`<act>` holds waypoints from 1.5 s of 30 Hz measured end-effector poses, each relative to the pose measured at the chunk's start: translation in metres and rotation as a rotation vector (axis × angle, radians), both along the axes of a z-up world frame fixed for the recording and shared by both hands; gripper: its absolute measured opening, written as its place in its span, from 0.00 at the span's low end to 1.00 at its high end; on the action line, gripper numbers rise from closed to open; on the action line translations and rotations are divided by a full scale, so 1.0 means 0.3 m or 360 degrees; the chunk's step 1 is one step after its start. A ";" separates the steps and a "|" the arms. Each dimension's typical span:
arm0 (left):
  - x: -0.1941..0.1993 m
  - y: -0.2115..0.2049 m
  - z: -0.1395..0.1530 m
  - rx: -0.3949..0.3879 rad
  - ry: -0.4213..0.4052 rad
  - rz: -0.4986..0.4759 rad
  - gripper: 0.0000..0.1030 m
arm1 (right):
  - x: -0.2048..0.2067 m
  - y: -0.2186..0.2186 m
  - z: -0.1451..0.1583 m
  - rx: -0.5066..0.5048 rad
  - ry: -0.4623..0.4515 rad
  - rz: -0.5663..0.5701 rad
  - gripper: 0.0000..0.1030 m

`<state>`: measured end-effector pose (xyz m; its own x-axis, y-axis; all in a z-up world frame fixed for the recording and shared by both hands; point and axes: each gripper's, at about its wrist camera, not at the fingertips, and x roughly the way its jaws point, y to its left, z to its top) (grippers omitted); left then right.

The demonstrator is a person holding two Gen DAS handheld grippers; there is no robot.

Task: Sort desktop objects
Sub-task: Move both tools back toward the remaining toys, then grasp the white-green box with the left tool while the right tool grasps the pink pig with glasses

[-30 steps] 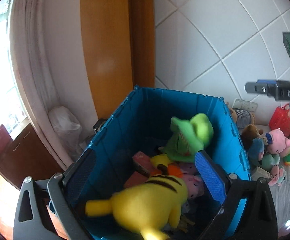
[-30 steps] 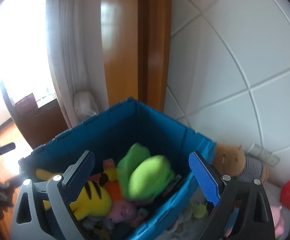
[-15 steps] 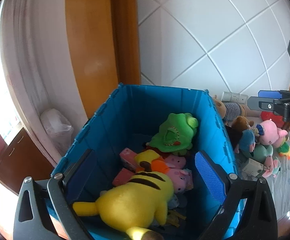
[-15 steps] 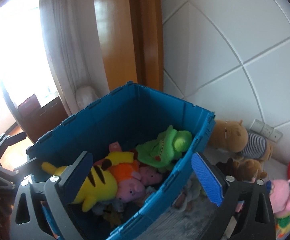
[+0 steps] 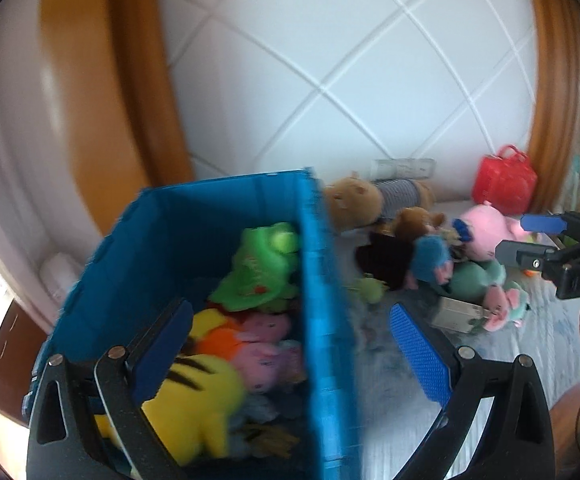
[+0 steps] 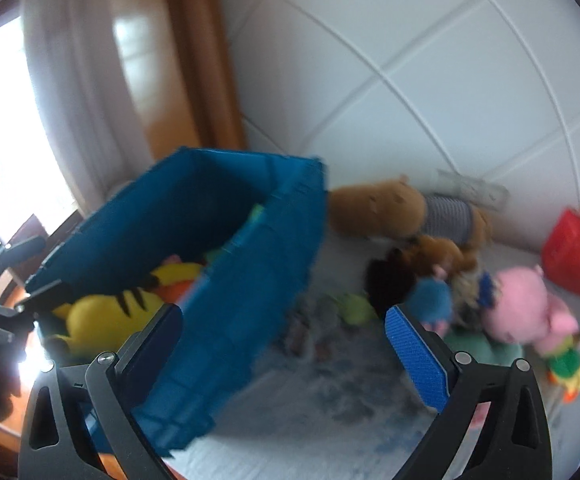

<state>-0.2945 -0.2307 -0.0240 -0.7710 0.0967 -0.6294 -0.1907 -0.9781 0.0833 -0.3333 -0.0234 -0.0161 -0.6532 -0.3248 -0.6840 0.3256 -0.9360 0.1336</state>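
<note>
1. crate (image 5: 314, 280) on the left now holds the yellow plush (image 5: 193, 400) and green plush (image 5: 261, 264), both dropped in.
2. left gripper (image 5: 290, 344) and right gripper (image 6: 285, 344), jaws just widened, stand released and empty — both have swung right toward the toy pile (image 6: 470, 292).
3. only the left view shows the crate's full contents.

Left gripper (image 5: 290, 344) and right gripper (image 6: 283, 346) both gape wide, holding nothing.

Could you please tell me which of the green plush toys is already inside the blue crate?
The bright green frog plush lies inside the blue crate; the smaller green toy lies outside on the table.
</note>
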 end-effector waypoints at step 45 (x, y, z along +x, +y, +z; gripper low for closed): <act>-0.391 1.347 -1.149 -0.0982 -0.0260 -0.2163 0.69 | 0.407 1.258 -0.593 -0.0095 -0.0633 -0.1012 0.99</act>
